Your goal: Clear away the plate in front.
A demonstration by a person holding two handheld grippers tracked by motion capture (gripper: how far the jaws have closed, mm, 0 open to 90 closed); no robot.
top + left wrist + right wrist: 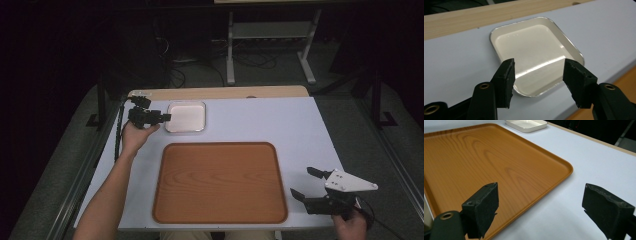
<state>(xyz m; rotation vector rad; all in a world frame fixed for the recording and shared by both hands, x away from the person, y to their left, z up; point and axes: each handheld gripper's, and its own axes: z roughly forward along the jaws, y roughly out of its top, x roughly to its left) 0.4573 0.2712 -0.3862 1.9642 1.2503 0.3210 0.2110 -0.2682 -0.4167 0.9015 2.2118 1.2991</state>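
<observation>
A small white square dish [185,116] [534,53] [526,125] lies empty at the back left of the table. My left gripper [166,117] [538,80] is open just at its left edge, its jaws either side of the dish's near rim without touching it. A large wooden tray [220,182] [474,157] lies empty in the middle front. My right gripper [303,182] [540,207] is open at the tray's right edge, low over the table, with nothing between its jaws.
The table has a pale grey-blue top [280,120] with a wooden strip [220,92] along the far edge. Beyond it stands a dark floor with cables and a white table frame [270,45].
</observation>
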